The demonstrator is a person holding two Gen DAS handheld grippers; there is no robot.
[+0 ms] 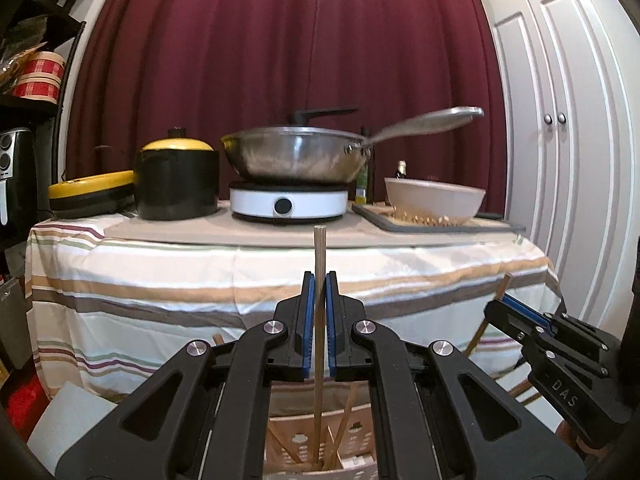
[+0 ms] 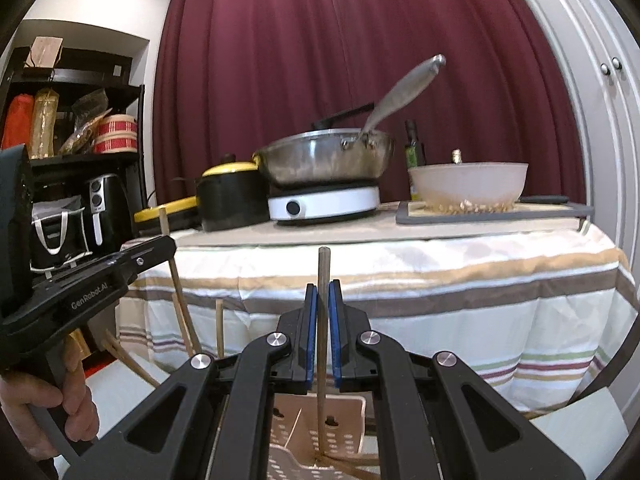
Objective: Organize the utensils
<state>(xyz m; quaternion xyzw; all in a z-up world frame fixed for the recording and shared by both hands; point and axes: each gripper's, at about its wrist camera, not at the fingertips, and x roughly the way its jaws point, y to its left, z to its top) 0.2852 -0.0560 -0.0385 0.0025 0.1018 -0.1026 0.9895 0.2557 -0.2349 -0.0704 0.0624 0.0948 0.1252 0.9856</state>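
Item: chopstick stowing. We hold one chopstick (image 1: 319, 256) upright, pinched in left gripper (image 1: 319, 280), another (image 2: 323, 276) in right gripper (image 2: 323, 288), over the basket (image 2: 320, 432). Next, we judge: lower, release.

A table (image 1: 280, 280) draped in a striped cloth carries a white induction hob (image 1: 289, 201) (wok on top). Left of the hob stands a black yellow-lidded pot (image 1: 176, 182); right of it, a grey tray (image 1: 436, 222).
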